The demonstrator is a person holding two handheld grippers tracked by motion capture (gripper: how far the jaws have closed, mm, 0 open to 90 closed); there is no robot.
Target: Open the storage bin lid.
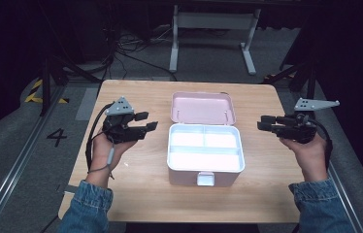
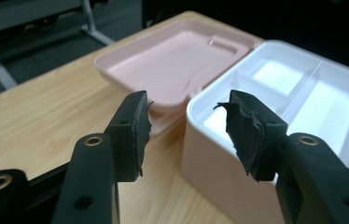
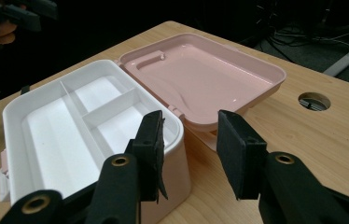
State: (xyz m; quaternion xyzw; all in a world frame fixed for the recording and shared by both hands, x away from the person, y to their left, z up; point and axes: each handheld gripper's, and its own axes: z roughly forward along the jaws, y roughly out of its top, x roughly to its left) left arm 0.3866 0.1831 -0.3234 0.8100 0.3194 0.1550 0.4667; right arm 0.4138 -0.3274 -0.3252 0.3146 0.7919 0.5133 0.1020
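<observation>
A pink box (image 1: 205,180) stands open in the middle of the wooden table (image 1: 140,194). Its white divided tray (image 1: 205,148) is empty and its pink lid (image 1: 203,108) lies flat behind it. My left gripper (image 1: 146,121) hovers left of the box, jaws apart and pointing at it, nothing between them. My right gripper (image 1: 263,122) hovers to the right of the box, jaws also apart and empty. The left gripper view has the box corner (image 2: 219,154) and lid (image 2: 172,65) beyond my left gripper (image 2: 186,135). The right gripper view looks past my right gripper (image 3: 189,154) at the tray (image 3: 65,126) and lid (image 3: 205,79).
A round cable hole (image 3: 313,101) sits in the table near the lid. White desk legs (image 1: 213,36) stand on the floor beyond the table. A floor marking with the digit 4 (image 1: 57,137) lies to the left. Denim sleeves (image 1: 87,206) enter from the bottom.
</observation>
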